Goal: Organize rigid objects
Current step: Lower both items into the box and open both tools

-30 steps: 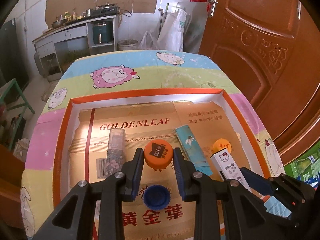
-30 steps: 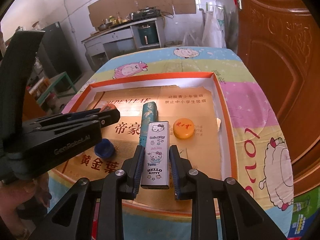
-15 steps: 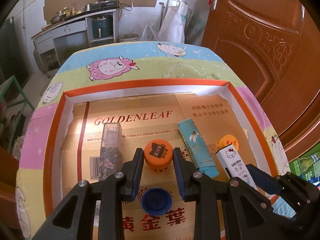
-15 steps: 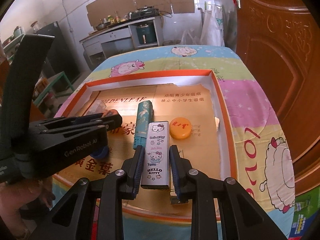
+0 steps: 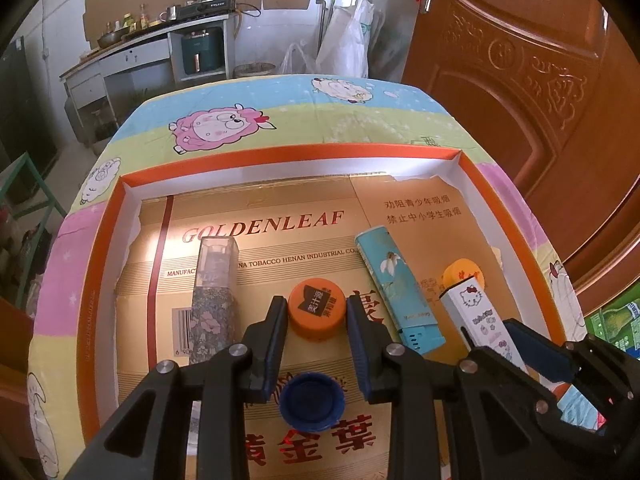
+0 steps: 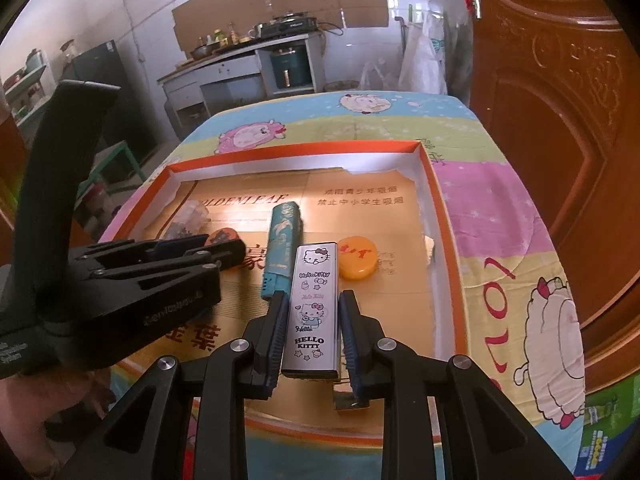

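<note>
An orange-rimmed tray (image 5: 296,152) lined with gold cardboard lies on the table. My left gripper (image 5: 316,320) is shut on an orange bottle cap (image 5: 317,311), just above the lining. A blue cap (image 5: 312,400) lies under it, nearer to me. A floral bottle (image 5: 214,296) lies to the left and a teal box (image 5: 400,284) to the right. My right gripper (image 6: 312,300) is shut on a Hello Kitty box (image 6: 314,308) over the tray's near rim (image 6: 320,428). A yellow-orange lid (image 6: 357,258) rests just beyond it. The left gripper (image 6: 226,242) shows from the side here.
The table wears a striped cloth with cartoon sheep (image 5: 218,128). A carved wooden door (image 5: 540,100) stands close on the right. A kitchen counter (image 5: 160,44) and bags are at the back. A person's hand (image 6: 24,412) shows at the lower left.
My left gripper has shifted slightly with the orange cap still in it, so the tray sits a little differently in its view. The right gripper and the Hello Kitty box have kept still.
</note>
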